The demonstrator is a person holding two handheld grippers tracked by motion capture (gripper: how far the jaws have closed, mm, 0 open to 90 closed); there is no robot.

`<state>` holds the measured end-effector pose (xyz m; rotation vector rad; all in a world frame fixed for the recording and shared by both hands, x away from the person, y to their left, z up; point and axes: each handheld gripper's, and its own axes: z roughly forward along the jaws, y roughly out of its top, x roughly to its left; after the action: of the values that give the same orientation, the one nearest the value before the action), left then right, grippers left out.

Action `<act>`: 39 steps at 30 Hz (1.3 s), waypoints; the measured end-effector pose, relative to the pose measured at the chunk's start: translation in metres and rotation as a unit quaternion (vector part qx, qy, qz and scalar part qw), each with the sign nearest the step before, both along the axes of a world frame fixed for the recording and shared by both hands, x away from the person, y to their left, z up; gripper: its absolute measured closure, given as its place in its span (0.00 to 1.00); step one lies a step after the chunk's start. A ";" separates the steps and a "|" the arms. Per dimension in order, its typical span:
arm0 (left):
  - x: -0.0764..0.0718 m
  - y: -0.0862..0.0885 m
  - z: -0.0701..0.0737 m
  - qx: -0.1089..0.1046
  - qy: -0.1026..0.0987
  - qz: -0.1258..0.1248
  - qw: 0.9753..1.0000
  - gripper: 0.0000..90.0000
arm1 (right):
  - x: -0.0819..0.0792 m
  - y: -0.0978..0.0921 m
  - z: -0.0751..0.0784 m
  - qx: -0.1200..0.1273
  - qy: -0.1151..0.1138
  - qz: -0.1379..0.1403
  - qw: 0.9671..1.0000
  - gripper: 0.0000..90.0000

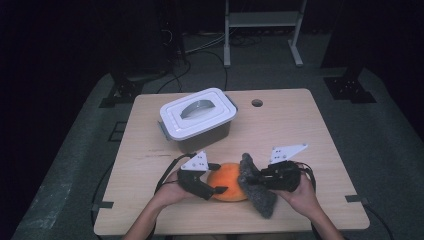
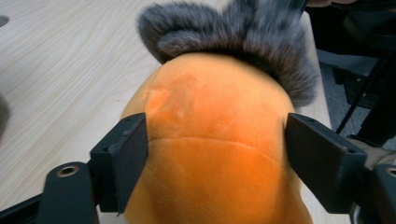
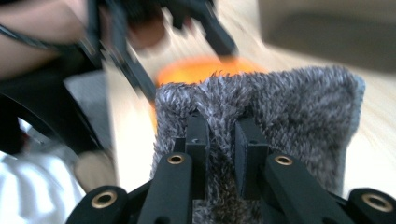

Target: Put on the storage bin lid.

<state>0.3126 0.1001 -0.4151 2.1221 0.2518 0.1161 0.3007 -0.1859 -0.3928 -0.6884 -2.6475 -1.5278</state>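
Note:
A round orange plush (image 1: 231, 186) lies near the table's front edge. My left gripper (image 1: 218, 177) holds its left end, and in the left gripper view both jaws press into the sides of the orange plush (image 2: 210, 107), so the left gripper (image 2: 217, 154) is shut on it. A grey furry cloth (image 1: 260, 197) stands against the plush's right side. My right gripper (image 1: 255, 176) pinches it. The right gripper view has the right gripper (image 3: 219, 135) nearly closed on the grey fur (image 3: 299, 107), with the orange plush (image 3: 196, 70) behind. Grey fur (image 2: 233, 28) caps the plush's far end.
A grey box with a white handled lid (image 1: 197, 117) stands at the back left of the wooden table (image 1: 300, 130). A small round hole (image 1: 257, 103) is near the far edge. Dark floor, cables and a metal stand (image 1: 262, 30) lie beyond.

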 end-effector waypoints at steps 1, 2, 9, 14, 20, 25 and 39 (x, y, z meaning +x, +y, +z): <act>0.000 0.000 0.000 0.000 0.000 0.000 1.000 0.26 | -0.001 0.004 0.004 0.002 -0.007 0.003 1.000 0.86; -0.002 -0.003 0.000 -0.001 -0.006 -0.004 1.000 0.26 | -0.001 0.004 0.004 0.002 -0.007 0.003 1.000 0.86; -0.001 0.000 0.002 -0.006 0.004 -0.007 1.000 0.18 | 0.004 0.013 -0.005 -0.024 -0.005 0.008 1.000 0.86; 0.004 0.006 0.000 -0.007 0.033 -0.003 0.999 0.23 | 0.003 -0.004 -0.005 -0.039 0.003 -0.007 0.999 0.86; 0.000 -0.003 0.003 -0.013 0.013 -0.014 1.000 0.27 | -0.003 -0.001 0.021 -0.004 -0.022 -0.002 1.000 0.86; -0.004 -0.010 0.005 -0.009 0.002 -0.029 1.000 0.26 | -0.004 0.024 0.018 -0.034 -0.033 0.022 0.999 0.86; -0.004 -0.007 0.004 -0.007 0.006 -0.034 0.999 0.26 | 0.000 0.008 0.014 -0.012 -0.008 0.022 1.000 0.86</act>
<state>0.3084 0.0932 -0.4110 2.1159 0.1856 0.0620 0.3005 -0.1778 -0.3783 -0.6176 -2.6776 -1.5005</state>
